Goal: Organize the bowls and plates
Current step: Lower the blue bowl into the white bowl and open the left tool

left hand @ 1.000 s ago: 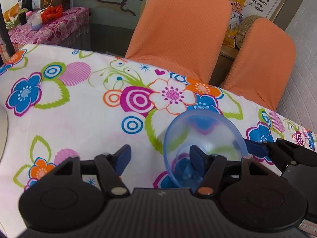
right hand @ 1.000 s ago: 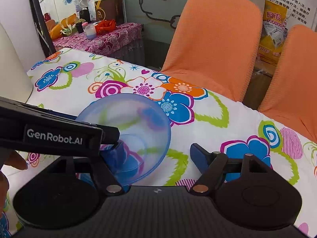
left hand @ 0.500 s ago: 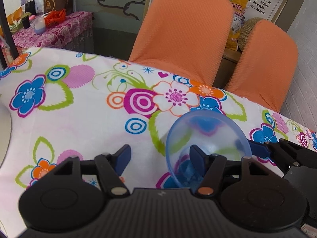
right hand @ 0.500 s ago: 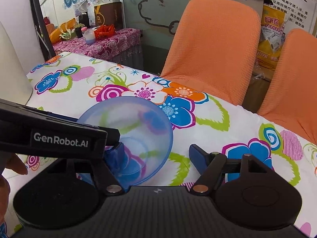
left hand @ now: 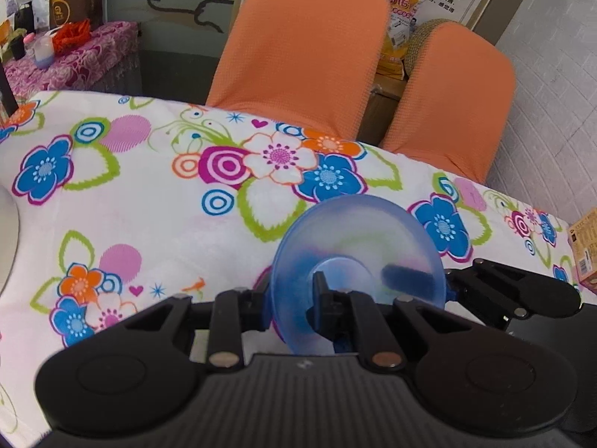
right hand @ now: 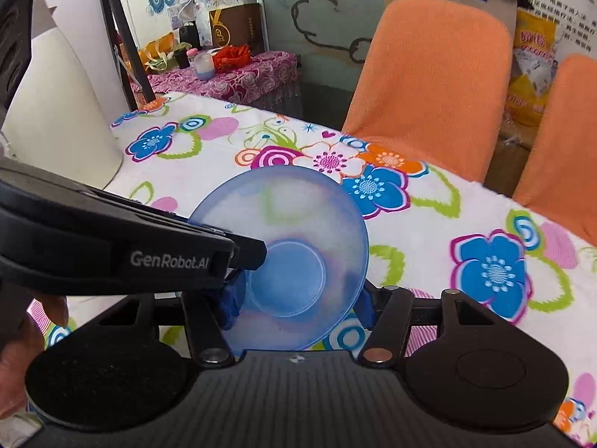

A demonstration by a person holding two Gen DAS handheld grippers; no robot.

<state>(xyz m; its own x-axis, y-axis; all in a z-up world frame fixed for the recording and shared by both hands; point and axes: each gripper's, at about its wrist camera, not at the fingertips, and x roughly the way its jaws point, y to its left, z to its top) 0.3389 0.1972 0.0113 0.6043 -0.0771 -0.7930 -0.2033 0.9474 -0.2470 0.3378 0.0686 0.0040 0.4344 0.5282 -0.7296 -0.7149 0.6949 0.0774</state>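
Note:
A translucent blue bowl (left hand: 354,239) is tipped on edge above the flowered table (left hand: 149,205), its underside toward the left wrist camera. My left gripper (left hand: 293,298) is shut on the bowl's rim, one finger on each side of the wall. In the right wrist view the bowl (right hand: 298,216) shows its inside, and the left gripper (right hand: 246,257) reaches in from the left to hold its left rim. My right gripper (right hand: 298,298) is open, its fingers spread to either side of the bowl's lower part. From the left wrist view the right gripper (left hand: 433,283) sits at the bowl's right rim.
Two orange chairs (left hand: 306,59) stand behind the table's far edge. A large white object (right hand: 56,112) stands at the table's left end. A small cardboard box (left hand: 585,254) sits at the right edge. A hand (right hand: 22,336) holds the left gripper's handle.
My left gripper has shut on the bowl's rim, and the bowl has tipped up so its underside faces that camera. The right gripper stays open beside it.

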